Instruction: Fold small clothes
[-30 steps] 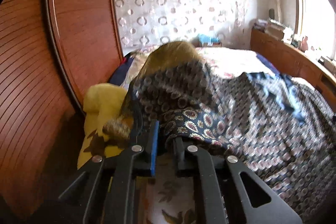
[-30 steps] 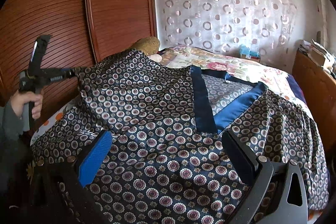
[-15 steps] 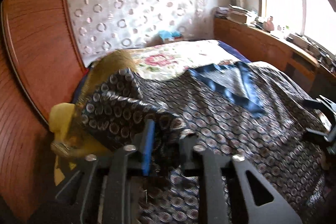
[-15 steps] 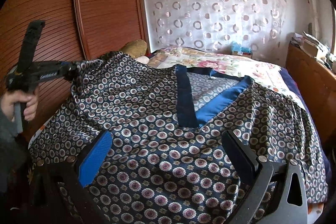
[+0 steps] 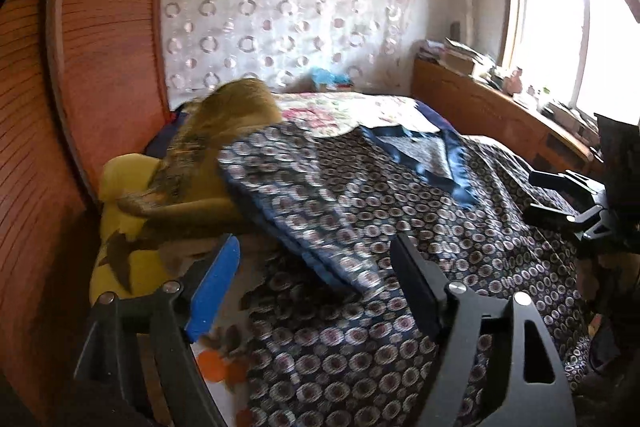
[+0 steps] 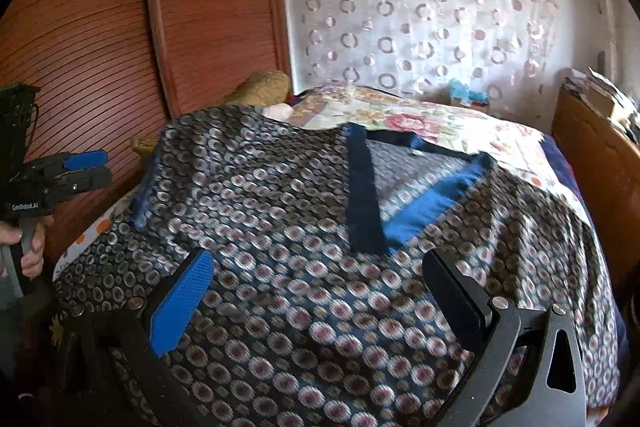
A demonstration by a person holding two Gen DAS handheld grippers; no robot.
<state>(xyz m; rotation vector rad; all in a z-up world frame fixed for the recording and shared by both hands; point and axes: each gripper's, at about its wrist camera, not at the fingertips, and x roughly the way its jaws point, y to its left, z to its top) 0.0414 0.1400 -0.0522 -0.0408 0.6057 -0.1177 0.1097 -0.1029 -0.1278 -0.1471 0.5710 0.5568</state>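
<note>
- Patterned garment [image 6: 304, 227] lies spread across the bed [image 6: 420, 115], dark blue with small round medallions; blue satin collar band [image 6: 362, 187] forms a V toward the far side. Front faces up, probably laid flat so the sides can be folded in.
- Left sleeve flap [image 5: 304, 211] lies doubled over onto the body of the garment, its blue-trimmed edge blurred (cloth appears to be in motion). Reads as the first fold in progress.
- Left gripper [image 5: 316, 283] hovers just near of that flap, jaws spread wide, nothing between them. In the right wrist view it sits at the left edge of the bed, apart from the cloth.
- Right gripper [image 6: 316, 291] hangs over the near hem, jaws wide too, holding nothing; likely waiting to take the opposite side.
- Brown plush toy [image 5: 224, 131] and yellow cushion [image 5: 120, 179] crowd the far-left corner, beside the sleeve fold; cloth could snag there.
- Wooden wardrobe [image 6: 120, 27] on the left, circle-print curtain [image 6: 420, 19] on the far wall.
</note>
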